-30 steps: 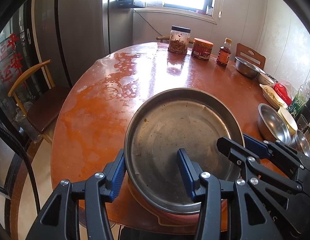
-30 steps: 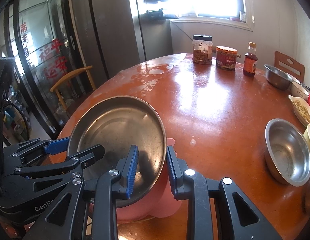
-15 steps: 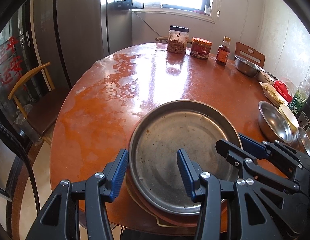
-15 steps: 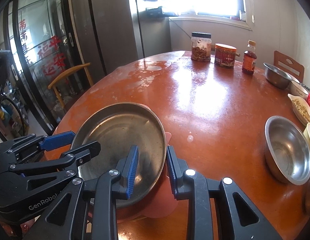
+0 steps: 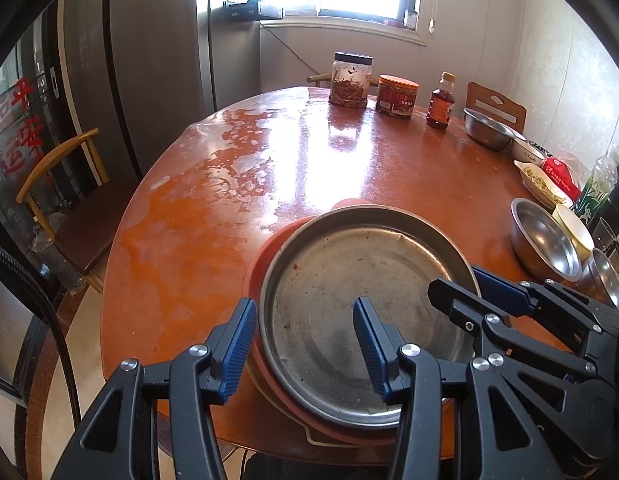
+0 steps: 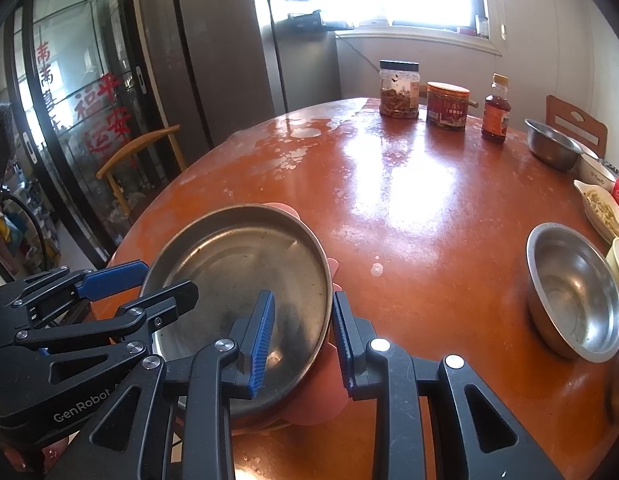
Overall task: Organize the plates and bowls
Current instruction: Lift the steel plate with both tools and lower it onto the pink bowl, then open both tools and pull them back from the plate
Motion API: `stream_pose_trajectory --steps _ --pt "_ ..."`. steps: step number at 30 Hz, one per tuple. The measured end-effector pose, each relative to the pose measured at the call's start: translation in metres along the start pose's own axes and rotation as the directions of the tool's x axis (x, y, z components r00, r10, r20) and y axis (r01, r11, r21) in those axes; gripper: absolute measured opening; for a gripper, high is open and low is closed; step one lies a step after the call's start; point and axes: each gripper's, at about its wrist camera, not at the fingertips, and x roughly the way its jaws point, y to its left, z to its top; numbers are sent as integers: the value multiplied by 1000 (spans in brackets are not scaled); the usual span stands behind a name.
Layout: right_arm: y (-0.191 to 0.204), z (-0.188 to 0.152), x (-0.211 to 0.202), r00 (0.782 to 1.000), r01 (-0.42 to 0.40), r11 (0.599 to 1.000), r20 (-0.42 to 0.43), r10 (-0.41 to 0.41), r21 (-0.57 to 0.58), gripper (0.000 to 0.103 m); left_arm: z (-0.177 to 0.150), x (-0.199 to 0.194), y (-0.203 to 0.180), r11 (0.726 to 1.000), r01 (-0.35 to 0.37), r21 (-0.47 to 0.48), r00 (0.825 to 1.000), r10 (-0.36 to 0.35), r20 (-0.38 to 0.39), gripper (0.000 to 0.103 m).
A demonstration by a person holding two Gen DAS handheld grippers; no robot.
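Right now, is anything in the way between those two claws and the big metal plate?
Nothing visible. The left gripper and the right gripper each straddle the rim of the metal plate, one finger inside and one outside. The plate sits on a pink plate on the table.

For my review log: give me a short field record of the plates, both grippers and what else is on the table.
plates: metal plate rests on pink plate, at near edge of table
left gripper: open, straddling both plates' left rim
right gripper: closed on the metal plate's right rim
nearby: steel bowl to the right, apart
far edge: two jars, a bottle
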Motion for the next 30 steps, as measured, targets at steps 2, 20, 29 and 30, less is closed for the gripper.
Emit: stream_pose_trajectory --steps 2,20,29,30 --pt "-1 0 -2 1000 -2 1000 5 2 3 32 0 -2 0 1000 0 0 1000 0 2 50" --pt "-14 0 -29 998 -12 998 55 9 60 52 3 -21 -8 1000 -5 14 999 5 39 51" --pt "-25 -2 -53 995 -5 996 98 -4 84 57 2 -37 -27 999 1 38 998 -4 66 53" --pt "-28 -3 -56 995 -2 996 103 -7 88 57 3 -39 -31 999 5 43 998 -8 67 53"
